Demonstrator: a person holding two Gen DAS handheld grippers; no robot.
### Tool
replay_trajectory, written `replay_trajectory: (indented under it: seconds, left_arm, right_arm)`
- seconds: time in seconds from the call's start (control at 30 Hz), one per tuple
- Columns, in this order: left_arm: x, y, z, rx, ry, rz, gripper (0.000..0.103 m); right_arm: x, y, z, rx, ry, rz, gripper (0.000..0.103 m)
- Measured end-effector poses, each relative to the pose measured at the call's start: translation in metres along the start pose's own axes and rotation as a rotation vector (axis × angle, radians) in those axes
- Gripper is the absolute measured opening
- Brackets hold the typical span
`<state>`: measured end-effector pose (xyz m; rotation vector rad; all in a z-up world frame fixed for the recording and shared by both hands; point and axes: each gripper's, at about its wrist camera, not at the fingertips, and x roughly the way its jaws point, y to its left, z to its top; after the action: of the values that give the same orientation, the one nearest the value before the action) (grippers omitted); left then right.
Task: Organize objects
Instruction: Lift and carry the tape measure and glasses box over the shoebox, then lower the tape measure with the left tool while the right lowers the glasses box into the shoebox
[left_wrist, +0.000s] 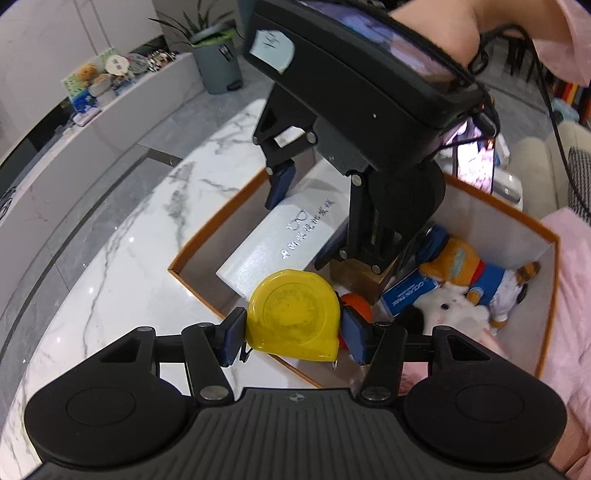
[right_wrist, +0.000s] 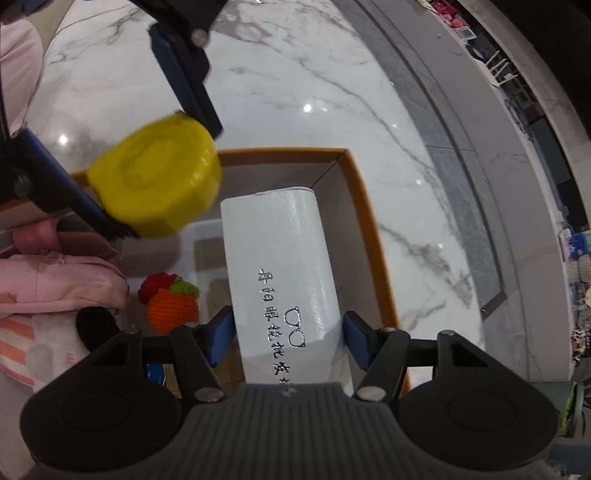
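My left gripper (left_wrist: 293, 330) is shut on a yellow tape measure (left_wrist: 293, 319) and holds it over the near corner of an orange-rimmed white box (left_wrist: 192, 251). The tape measure also shows in the right wrist view (right_wrist: 155, 181). My right gripper (right_wrist: 288, 334) is around a white glasses case (right_wrist: 284, 280) with dark lettering; its pads sit at the case's sides over the box (right_wrist: 369, 206). In the left wrist view the right gripper (left_wrist: 308, 218) holds the case (left_wrist: 284, 243) tilted above the box.
The box holds a crocheted orange (right_wrist: 171, 308), a plush toy in blue and orange (left_wrist: 476, 277), a white plush (left_wrist: 450, 310) and a blue packet (left_wrist: 406, 291). It stands on a white marble table (left_wrist: 129, 240). Pink cloth (right_wrist: 59, 280) lies at the left.
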<state>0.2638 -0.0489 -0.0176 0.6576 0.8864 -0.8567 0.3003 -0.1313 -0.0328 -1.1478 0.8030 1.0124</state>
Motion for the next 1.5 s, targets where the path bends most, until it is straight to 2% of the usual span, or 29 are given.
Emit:
replay_trajectory:
  seconds: [0.4,0.67,0.83,1.07,1.17,1.3,1.47,1.5]
  left_arm:
    - [0.017,0.003,0.010,0.054,0.057,0.011,0.063]
    - [0.030,-0.003,0.018,0.102,0.085,0.014,0.063]
    - [0.039,-0.011,0.020,0.156,0.114,0.040,0.062]
    - [0.047,-0.021,0.020,0.210,0.168,0.002,0.062]
    - [0.055,-0.029,0.019,0.255,0.217,0.003,0.062]
    - [0.072,-0.025,0.021,0.245,0.304,-0.008,0.062]
    - [0.089,-0.026,0.028,0.225,0.415,-0.028,0.062]
    - [0.092,-0.026,0.028,0.135,0.442,0.011,0.062]
  right_arm:
    - [0.031,0.004,0.004,-0.105,-0.040,-0.004,0.065]
    - [0.036,0.004,-0.005,-0.093,-0.039,0.002,0.064]
    - [0.022,-0.004,-0.009,-0.007,-0.071,-0.011,0.065]
    - [-0.016,-0.009,-0.027,0.143,-0.115,-0.063,0.065]
    - [-0.028,-0.001,-0.038,0.227,-0.128,-0.071,0.065]
    - [-0.031,0.003,-0.043,0.310,-0.130,-0.075,0.065]
    - [-0.025,0.011,-0.049,0.339,-0.110,-0.079,0.065]
    - [-0.024,0.012,-0.050,0.342,-0.109,-0.080,0.064]
